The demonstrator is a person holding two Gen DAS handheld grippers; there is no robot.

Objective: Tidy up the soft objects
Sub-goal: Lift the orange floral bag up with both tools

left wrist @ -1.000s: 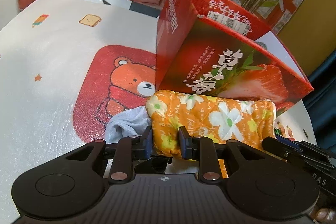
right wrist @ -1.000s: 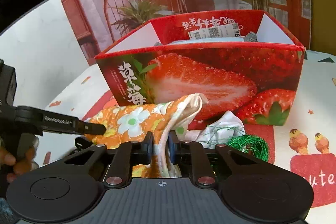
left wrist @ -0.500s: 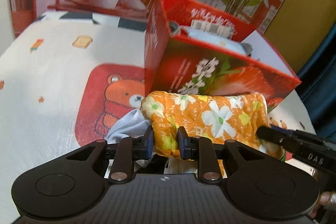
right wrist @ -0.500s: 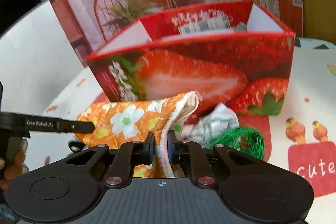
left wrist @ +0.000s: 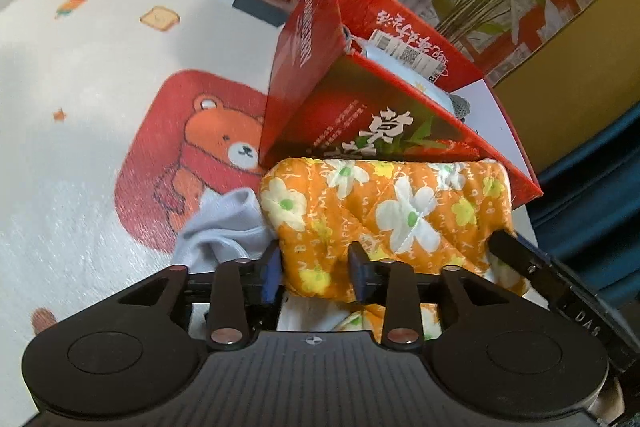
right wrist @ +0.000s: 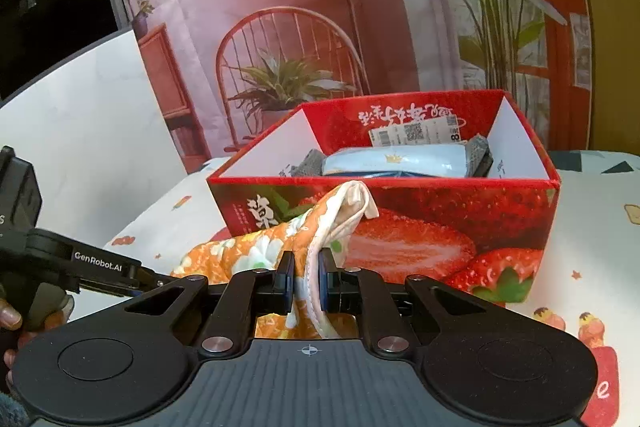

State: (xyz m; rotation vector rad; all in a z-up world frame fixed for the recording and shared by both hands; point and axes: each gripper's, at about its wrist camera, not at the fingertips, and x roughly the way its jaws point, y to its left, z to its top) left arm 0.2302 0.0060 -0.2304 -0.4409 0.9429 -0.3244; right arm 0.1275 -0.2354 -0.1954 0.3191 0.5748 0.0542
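An orange quilted cloth with white flowers (left wrist: pixel 392 211) is held between both grippers, lifted in front of the red strawberry box (left wrist: pixel 304 75). My left gripper (left wrist: pixel 316 267) is shut on its left end. My right gripper (right wrist: pixel 306 281) is shut on the other end (right wrist: pixel 320 227), whose cream edge stands up at the height of the box rim (right wrist: pixel 380 183). The box holds a pale blue packet (right wrist: pixel 396 163) and grey items. The right gripper's arm shows in the left wrist view (left wrist: pixel 560 287).
A pale blue-white cloth (left wrist: pixel 224 227) lies on the bear-print table cover (left wrist: pixel 80 107) under the left gripper. The left gripper's arm (right wrist: pixel 100 267) reaches in at the left of the right wrist view. A printed backdrop stands behind the box.
Both grippers have lifted the orange cloth higher, from table level up to about the box rim. The green string and white cloth have dropped out of the right wrist view.
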